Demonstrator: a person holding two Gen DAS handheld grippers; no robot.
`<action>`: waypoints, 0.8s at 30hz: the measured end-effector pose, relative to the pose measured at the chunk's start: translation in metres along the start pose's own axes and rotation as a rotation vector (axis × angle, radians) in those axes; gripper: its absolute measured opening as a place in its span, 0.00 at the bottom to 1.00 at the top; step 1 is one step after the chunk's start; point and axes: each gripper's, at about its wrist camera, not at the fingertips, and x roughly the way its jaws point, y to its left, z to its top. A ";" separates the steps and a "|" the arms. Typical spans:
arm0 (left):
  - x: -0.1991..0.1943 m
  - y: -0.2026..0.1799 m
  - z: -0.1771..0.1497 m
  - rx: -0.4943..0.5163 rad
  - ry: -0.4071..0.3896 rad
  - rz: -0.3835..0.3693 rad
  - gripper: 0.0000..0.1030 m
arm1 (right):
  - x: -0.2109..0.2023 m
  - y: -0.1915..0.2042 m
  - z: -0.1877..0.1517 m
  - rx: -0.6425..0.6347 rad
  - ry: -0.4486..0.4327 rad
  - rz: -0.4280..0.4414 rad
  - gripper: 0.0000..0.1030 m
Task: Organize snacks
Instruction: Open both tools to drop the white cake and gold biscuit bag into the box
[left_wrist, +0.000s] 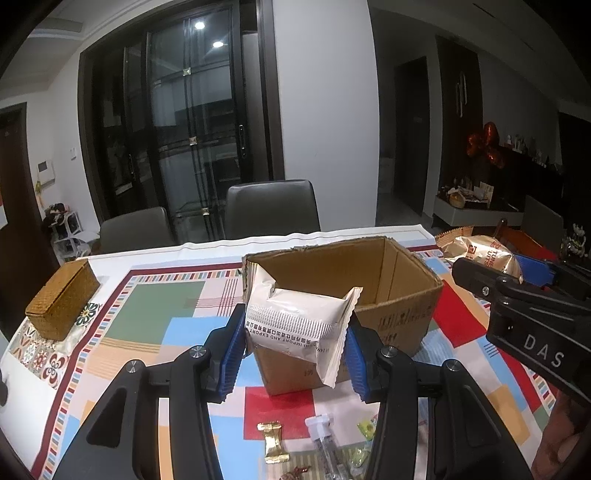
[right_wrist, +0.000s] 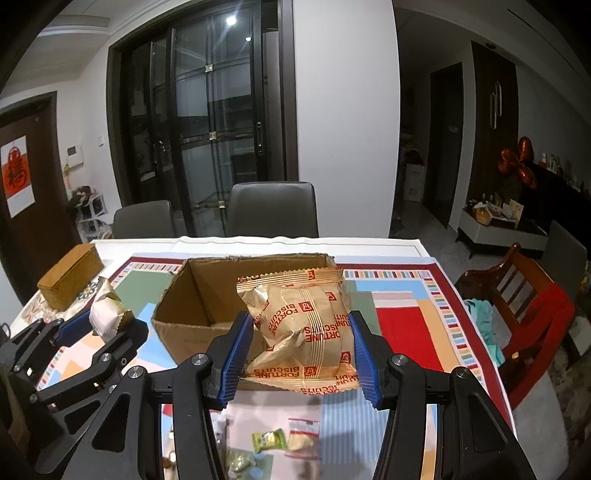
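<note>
- Left gripper (left_wrist: 293, 349) has its blue fingers (left_wrist: 232, 354) part closed and clamped on a white snack packet (left_wrist: 299, 321), held up in the air just in front of the cardboard box (left_wrist: 402, 295).
- Right gripper (right_wrist: 302, 352) is doing the same thing, fingers (right_wrist: 236, 356) part closed and squeezing a gold Fortune Biscuits packet (right_wrist: 306, 328), also lifted over the near edge of the box.
- The box sits open around the middle of the desk (left_wrist: 147, 306), on the colourful patchwork cloth.
- Woven brown box (left_wrist: 61, 301) is off at the desk's far left corner.
- A few small wrapped sweets are scattered along the near edge, like a gold one (left_wrist: 272, 441) and a green one (right_wrist: 269, 440).
- Two grey chairs (right_wrist: 273, 210) are pushed up at the far edge.
</note>
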 end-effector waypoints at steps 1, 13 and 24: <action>0.002 0.000 0.001 -0.001 0.000 0.000 0.46 | 0.002 -0.001 0.002 0.003 0.001 0.000 0.52; 0.033 0.013 0.023 -0.021 -0.010 -0.017 0.46 | 0.018 0.002 0.019 0.003 -0.015 -0.009 0.52; 0.057 0.026 0.033 -0.041 -0.010 -0.039 0.46 | 0.041 0.006 0.031 -0.003 -0.004 -0.003 0.52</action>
